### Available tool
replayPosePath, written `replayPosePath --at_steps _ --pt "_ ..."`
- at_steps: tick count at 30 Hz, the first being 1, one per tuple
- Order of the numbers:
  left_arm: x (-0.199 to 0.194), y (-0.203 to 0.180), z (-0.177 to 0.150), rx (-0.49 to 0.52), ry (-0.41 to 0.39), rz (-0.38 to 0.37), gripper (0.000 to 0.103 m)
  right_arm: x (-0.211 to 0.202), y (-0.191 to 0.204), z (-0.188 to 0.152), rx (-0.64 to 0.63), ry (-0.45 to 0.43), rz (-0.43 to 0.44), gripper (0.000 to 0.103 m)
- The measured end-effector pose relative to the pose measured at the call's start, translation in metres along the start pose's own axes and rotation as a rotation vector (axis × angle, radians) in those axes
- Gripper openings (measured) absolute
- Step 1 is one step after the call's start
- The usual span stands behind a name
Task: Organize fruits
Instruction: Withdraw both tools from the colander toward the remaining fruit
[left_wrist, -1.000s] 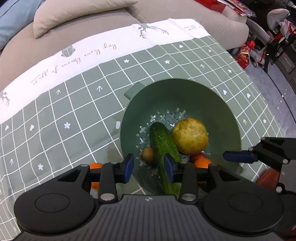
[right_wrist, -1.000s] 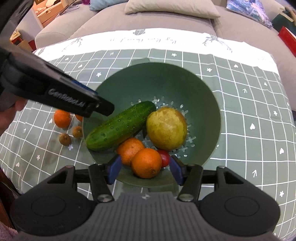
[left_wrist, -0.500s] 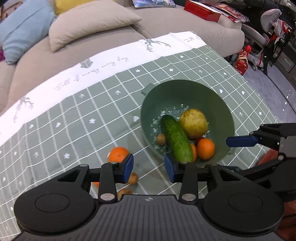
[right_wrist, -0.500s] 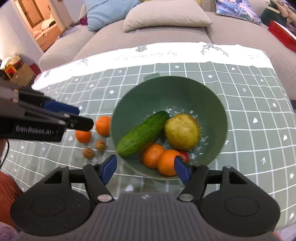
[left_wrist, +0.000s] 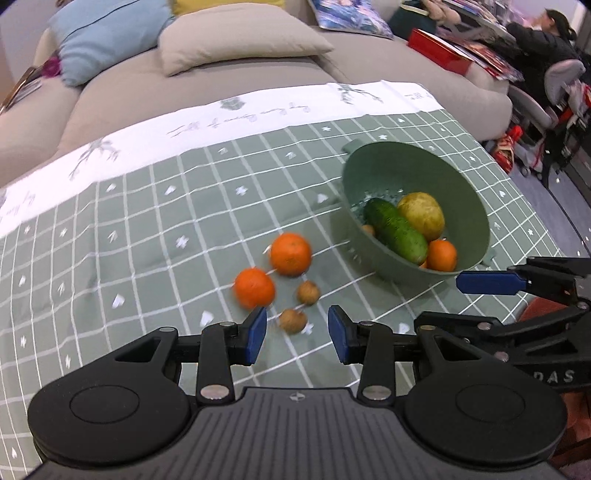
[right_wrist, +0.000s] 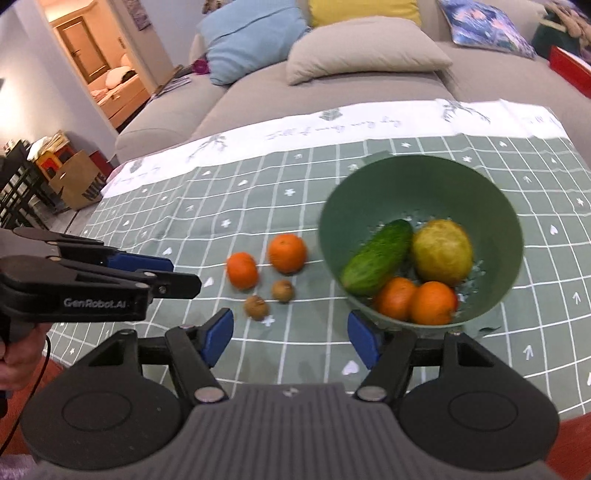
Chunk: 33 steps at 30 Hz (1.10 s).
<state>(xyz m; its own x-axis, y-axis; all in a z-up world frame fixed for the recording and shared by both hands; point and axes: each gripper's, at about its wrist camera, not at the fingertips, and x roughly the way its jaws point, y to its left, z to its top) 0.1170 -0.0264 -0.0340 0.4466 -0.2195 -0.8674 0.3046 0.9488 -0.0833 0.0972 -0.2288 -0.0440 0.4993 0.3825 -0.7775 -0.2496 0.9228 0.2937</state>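
Left claw above walnut (apart).

One green colander sits ahead and to the right of the right gripper, holding one cucumber, one yellow pear and two oranges. Straight ahead on the cloth lie two more oranges and two small brown fruits.

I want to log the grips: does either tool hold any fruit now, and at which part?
No. The left tool and the right tool both stand open, nothing between their pads.
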Motion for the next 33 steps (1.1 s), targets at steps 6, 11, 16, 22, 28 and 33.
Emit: replayPosePath --at_steps 6,11,16,22,28,33 --pt "0.0 0.013 -0.02 -0.052 -0.007 0.002 0.046 0.011 0.024 -0.013 -0.075 0.019 0.012 0.064" --pt "0.006 0.017 -0.031 -0.064 0.004 0.025 0.046 0.024 0.038 -0.015 -0.144 0.028 -0.015 0.056" --pt "0.01 0.025 -0.034 -0.104 -0.001 0.027 0.046 0.043 0.047 -0.016 -0.198 0.053 -0.046 0.045" --pt "0.02 0.036 -0.04 -0.151 -0.021 -0.016 0.046 0.066 0.057 -0.019 -0.32 0.039 -0.115 0.031" --pt "0.04 0.035 -0.042 -0.135 -0.021 -0.026 0.045 0.085 0.05 -0.019 -0.364 0.04 -0.138 0.022" --pt "0.055 0.039 -0.044 -0.157 -0.02 -0.06 0.045 0.099 0.049 -0.02 -0.379 0.04 -0.128 0.015"
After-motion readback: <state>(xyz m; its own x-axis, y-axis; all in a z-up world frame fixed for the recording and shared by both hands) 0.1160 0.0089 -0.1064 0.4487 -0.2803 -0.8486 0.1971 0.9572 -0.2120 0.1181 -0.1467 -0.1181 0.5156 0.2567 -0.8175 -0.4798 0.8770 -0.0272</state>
